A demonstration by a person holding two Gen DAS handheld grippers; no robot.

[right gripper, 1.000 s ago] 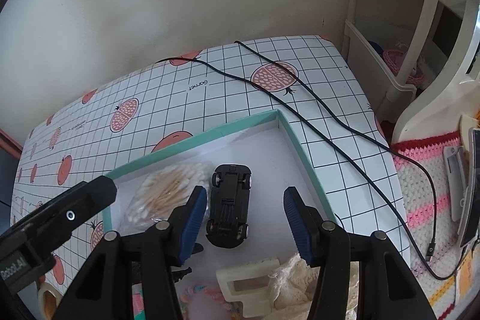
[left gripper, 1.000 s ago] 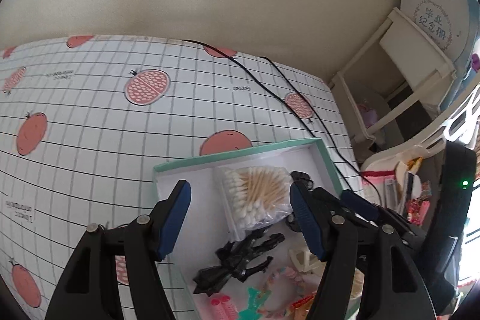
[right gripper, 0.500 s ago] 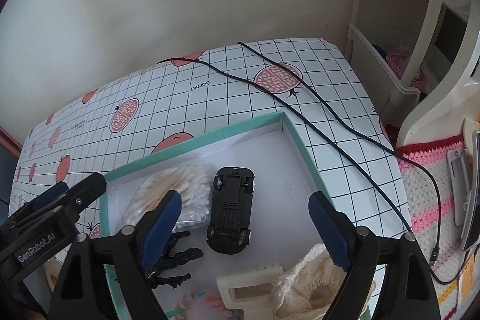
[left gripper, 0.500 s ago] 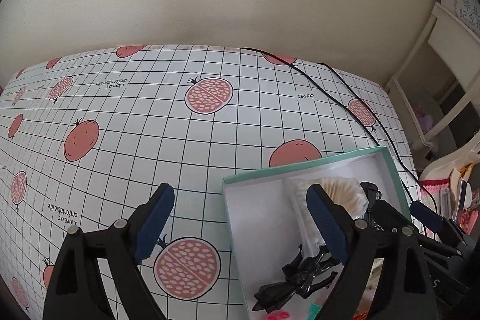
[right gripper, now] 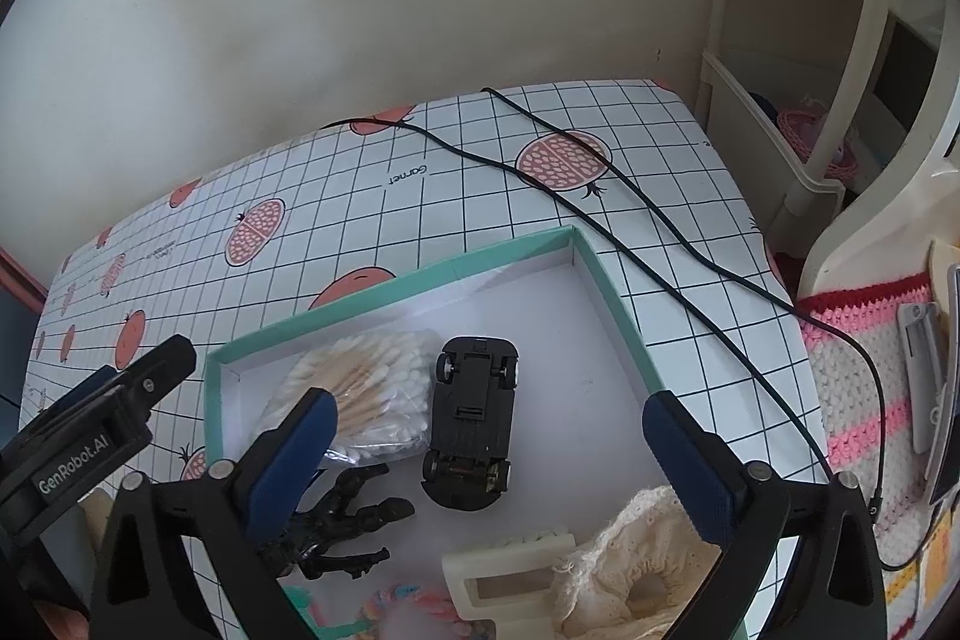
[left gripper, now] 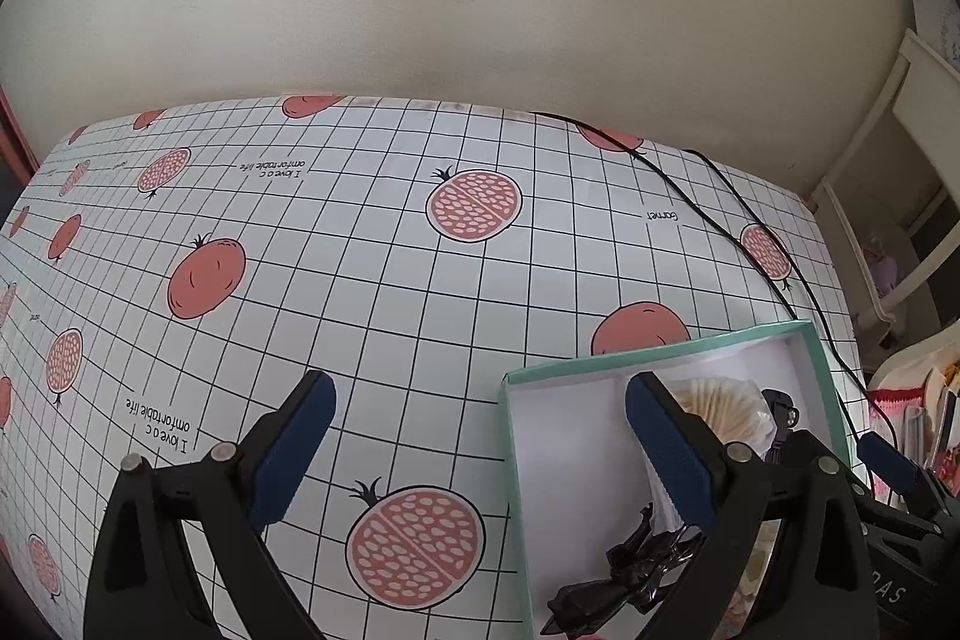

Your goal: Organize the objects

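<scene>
Right wrist view: my right gripper point(right gripper: 486, 454) spread wide, empty, above teal box point(right gripper: 612, 304). Inside box: toy car point(right gripper: 474, 418) upside down, cotton swab pack point(right gripper: 366, 394) just beside, black figure point(right gripper: 342, 520) nearer. My left gripper point(left gripper: 477, 436) wide open over tablecloth point(left gripper: 360, 280), straddling box's left wall.

Printed words on the worktop cover point(left gripper: 372, 280), white with black grid and pomegranates: "I love a c omfortable life", upside down to the left wrist camera, once near the left gripper point(left gripper: 477, 445) at point(left gripper: 159, 436) and again farther back at point(left gripper: 273, 166).

"Garnet", also inverted, beside the black cable point(left gripper: 750, 232) at point(left gripper: 662, 215); same word in the right wrist view at point(right gripper: 408, 173).

Left gripper body, seen from the right wrist camera: white lettering "GenRobot.AI" point(right gripper: 72, 466).

Other small print on the cover too blurred to read.
</scene>
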